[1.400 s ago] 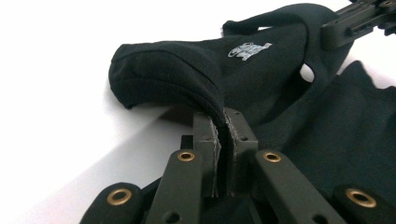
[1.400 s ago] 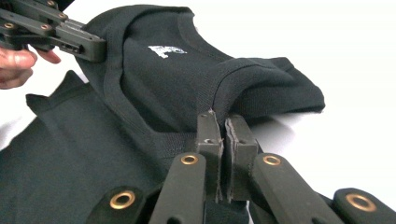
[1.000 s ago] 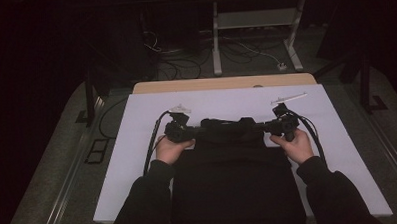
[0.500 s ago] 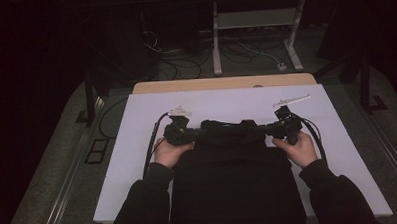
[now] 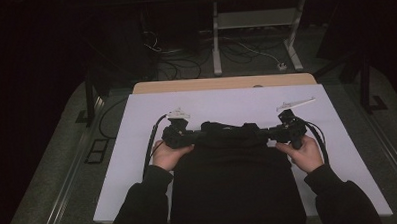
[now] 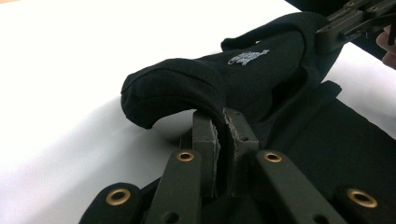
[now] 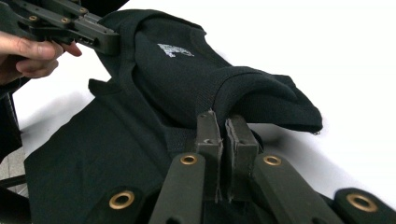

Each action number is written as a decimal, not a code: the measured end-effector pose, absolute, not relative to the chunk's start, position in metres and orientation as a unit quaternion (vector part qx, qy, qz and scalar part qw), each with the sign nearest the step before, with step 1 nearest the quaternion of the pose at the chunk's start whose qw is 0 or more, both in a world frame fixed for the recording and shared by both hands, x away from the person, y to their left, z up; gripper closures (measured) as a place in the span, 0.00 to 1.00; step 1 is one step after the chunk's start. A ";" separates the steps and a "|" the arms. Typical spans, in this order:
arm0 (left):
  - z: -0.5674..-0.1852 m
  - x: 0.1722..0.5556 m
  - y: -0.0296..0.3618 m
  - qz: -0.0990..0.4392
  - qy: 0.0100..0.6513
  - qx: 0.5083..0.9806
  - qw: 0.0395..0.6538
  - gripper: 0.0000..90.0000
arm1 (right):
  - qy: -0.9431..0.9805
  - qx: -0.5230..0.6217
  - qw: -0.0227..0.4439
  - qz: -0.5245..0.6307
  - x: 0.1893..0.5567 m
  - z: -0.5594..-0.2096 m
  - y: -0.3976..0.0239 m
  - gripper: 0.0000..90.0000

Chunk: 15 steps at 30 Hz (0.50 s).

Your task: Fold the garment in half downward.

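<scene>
A: Black shirt (image 5: 236, 175) lying on the white sheet (image 5: 138, 159), bottom end hanging off the near edge by the person. What are the claws doing?

B: Both clamped on it. Left gripper (image 6: 223, 135) has its jaws pinched on the collar end, fabric squeezed between the pads. Right gripper (image 7: 226, 135) same deal on the other side.

A: Is it flat?

B: Mostly. The top edge is lifted between the two and curls over, small white logo (image 6: 247, 57) showing.

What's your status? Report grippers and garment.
Left gripper and right gripper shut on black garment. Collar edge lifted off white table cover. Nothing in the way.
</scene>
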<state>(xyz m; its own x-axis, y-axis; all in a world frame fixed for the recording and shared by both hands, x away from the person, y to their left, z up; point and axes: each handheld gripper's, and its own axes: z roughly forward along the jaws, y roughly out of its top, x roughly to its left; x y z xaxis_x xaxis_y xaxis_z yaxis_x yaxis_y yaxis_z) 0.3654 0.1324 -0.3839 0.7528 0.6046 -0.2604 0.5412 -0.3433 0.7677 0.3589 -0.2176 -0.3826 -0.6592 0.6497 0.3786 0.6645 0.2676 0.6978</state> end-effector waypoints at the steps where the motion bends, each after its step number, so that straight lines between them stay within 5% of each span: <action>1: -0.384 0.364 0.132 0.035 0.350 0.819 0.454 0.92 | -0.797 -0.411 0.008 -0.442 0.358 -0.383 -0.218 0.94; 15: -0.387 0.348 0.131 0.032 0.344 0.828 0.443 0.92 | -0.809 -0.397 0.008 -0.433 0.342 -0.382 -0.216 0.94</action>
